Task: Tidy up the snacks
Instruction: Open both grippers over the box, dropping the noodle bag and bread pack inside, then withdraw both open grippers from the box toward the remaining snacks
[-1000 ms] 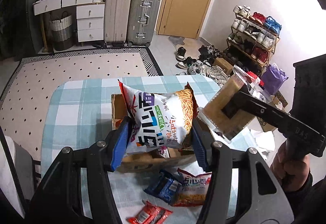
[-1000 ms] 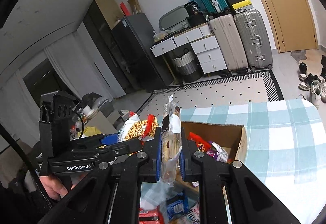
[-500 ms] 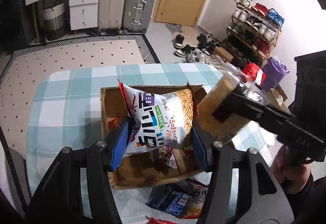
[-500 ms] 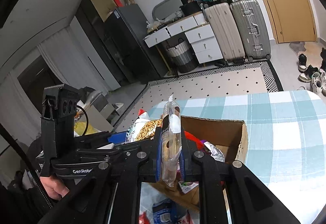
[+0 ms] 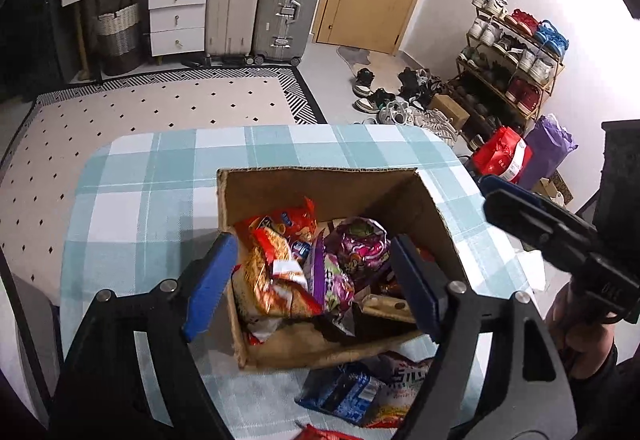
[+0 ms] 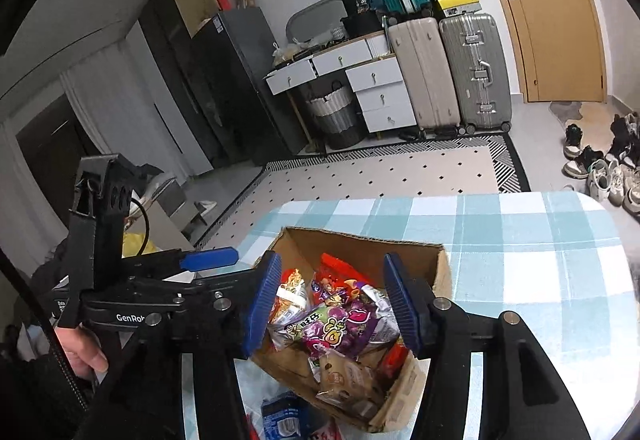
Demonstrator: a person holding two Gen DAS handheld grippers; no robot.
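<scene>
An open cardboard box stands on the checked tablecloth, full of snack packs. My left gripper hangs over it; its jaws are opening and nothing is between the blue pads. A white and orange noodle-snack bag lies in the box's left part beside a purple pack. My right gripper hovers over the box from the other side, jaws opening and empty. A clear-wrapped biscuit pack lies in the box below it, next to the purple pack.
Loose packs lie on the cloth in front of the box: a blue one and a white and red one. Each gripper shows at the edge of the other's view, with a person's hand on it. A rug, suitcases and shoes lie beyond the table.
Both grippers sank toward the box and opened. The noodle-snack bag left the left jaws and the biscuit pack left the right jaws; both now lie in the box.
</scene>
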